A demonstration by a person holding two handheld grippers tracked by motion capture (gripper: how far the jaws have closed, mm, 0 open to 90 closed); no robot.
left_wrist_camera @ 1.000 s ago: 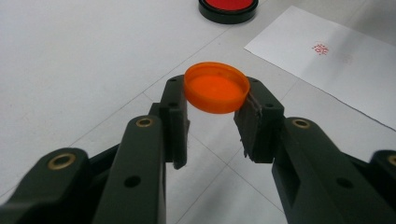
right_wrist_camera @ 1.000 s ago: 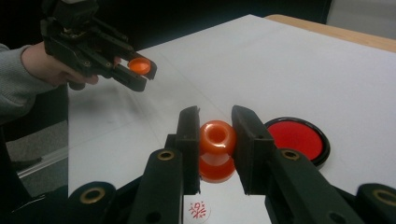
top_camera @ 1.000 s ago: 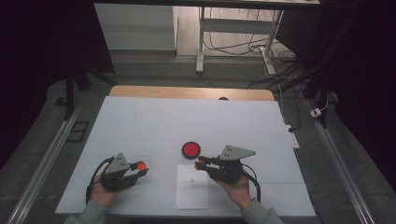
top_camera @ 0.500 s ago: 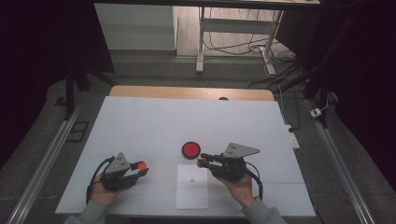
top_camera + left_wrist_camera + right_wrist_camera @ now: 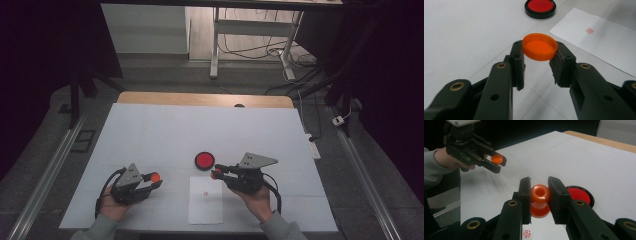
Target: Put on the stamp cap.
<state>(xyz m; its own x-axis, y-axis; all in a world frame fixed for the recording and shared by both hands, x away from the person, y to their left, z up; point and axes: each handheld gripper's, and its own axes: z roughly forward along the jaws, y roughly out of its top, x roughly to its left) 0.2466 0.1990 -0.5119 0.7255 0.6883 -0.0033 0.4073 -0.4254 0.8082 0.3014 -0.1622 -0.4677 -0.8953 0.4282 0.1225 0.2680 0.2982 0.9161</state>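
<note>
holding an orange cap (image 5: 539, 47) in our left gripper (image 5: 148, 182), we pinch it by its rim between the two black jaws, its hollow side turned up, lifted above the white desk (image 5: 165, 135). the left gripper sits near the front left part of the desk, with our hand (image 5: 111, 205) behind it. our right gripper (image 5: 539, 195) is closed on an orange stamp (image 5: 540, 200), squeezing its narrow waist so the rounded knob end points away from the camera. it hangs over the far edge of a white sheet of paper (image 5: 206, 209) that lies by the front edge of the desk, just right of the middle. a small red print (image 5: 589, 31) marks the paper. a round black ink pad (image 5: 204, 160) with a red face rests just beyond the paper, close to the right gripper and well apart from the left one.
</note>
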